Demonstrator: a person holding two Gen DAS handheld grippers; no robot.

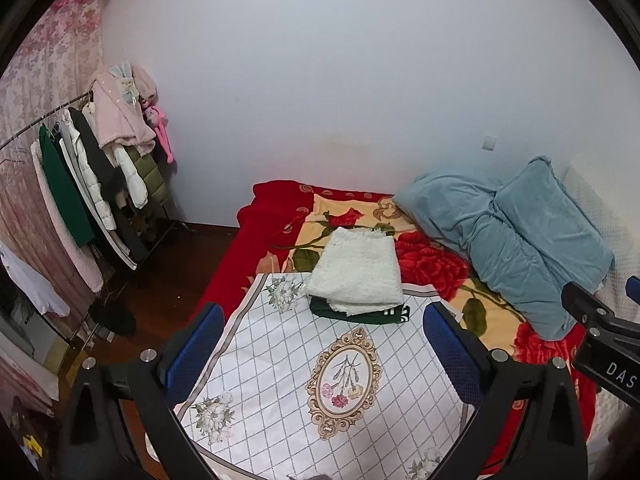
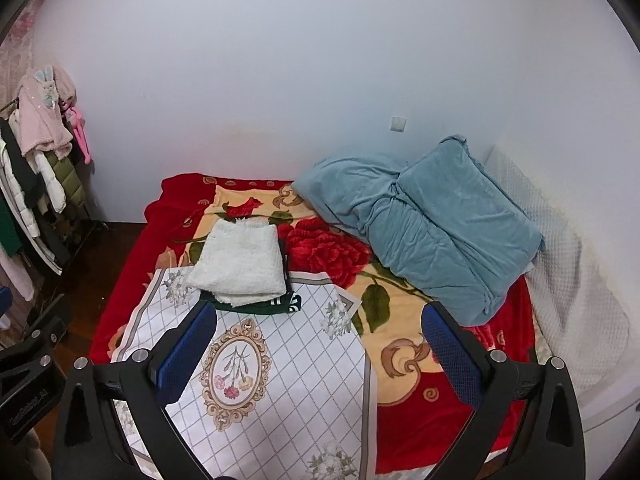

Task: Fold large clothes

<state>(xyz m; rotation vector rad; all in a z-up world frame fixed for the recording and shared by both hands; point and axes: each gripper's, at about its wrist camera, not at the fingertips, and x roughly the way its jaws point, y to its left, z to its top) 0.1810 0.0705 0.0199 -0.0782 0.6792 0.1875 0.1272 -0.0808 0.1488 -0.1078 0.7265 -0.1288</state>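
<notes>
A folded white fluffy garment [image 1: 358, 268] [image 2: 240, 266] lies on top of a folded dark green garment [image 1: 360, 314] [image 2: 256, 305] at the far end of a white diamond-patterned cloth [image 1: 320, 380] [image 2: 256, 380] spread on the bed. My left gripper [image 1: 324, 354] hovers open above that cloth, nothing between its blue pads. My right gripper [image 2: 320, 354] is open too, held above the cloth's right edge and the red floral blanket [image 2: 400, 360]. The right gripper's body [image 1: 604, 340] shows at the right edge of the left wrist view.
A rumpled light blue quilt [image 1: 508, 236] [image 2: 428, 224] lies at the head of the bed by a white padded headboard [image 2: 568, 272]. A clothes rack with coats [image 1: 92, 184] stands left on the dark wooden floor [image 1: 176, 268]. A white wall is behind.
</notes>
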